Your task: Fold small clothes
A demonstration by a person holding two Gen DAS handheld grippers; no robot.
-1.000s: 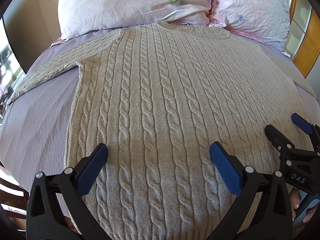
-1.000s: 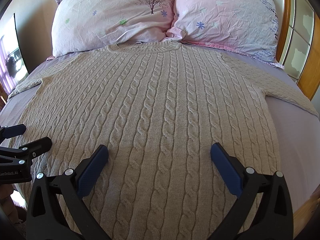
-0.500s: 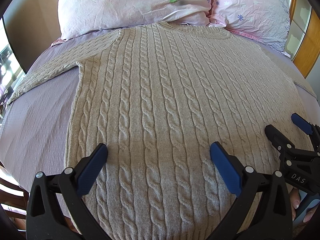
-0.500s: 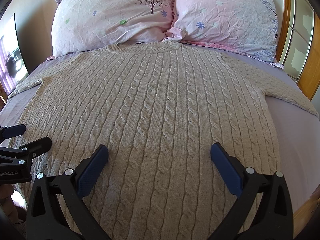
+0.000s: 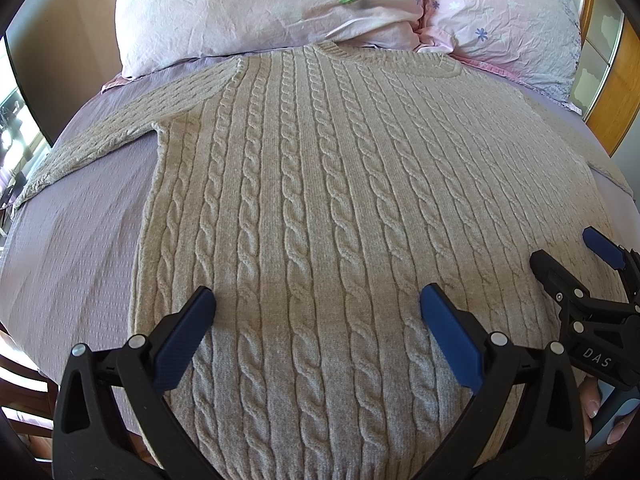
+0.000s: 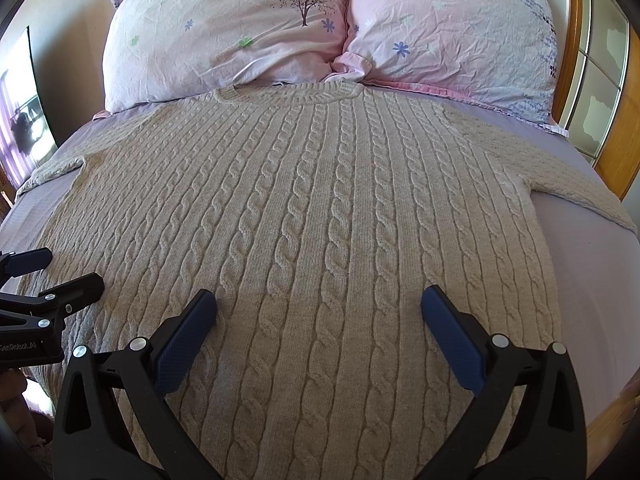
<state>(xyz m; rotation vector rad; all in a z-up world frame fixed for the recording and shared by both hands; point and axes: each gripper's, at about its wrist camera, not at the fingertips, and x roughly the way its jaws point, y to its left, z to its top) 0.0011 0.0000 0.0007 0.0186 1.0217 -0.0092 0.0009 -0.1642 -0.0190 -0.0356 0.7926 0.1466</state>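
We hold both grippers, left (image 5: 316,312) and right (image 6: 318,312), jaws apart, over the hem of the sweater (image 5: 340,200), which lies flat on the bed (image 5: 72,248), collar pointing away toward the pillows (image 6: 224,32).

The hem of the sweater (image 5: 320,240) is being cut off by the lower frame edge in the left wrist view and partly covered by the left gripper (image 5: 316,304). Beside the sweater's right side, the right gripper (image 5: 576,264) is being cropped by the frame edge, and only fingertips of the hand (image 5: 592,404) holding it are being shown. In the right wrist view, the far end of the sweater's right sleeve (image 6: 576,184) is being lost at the frame edge.
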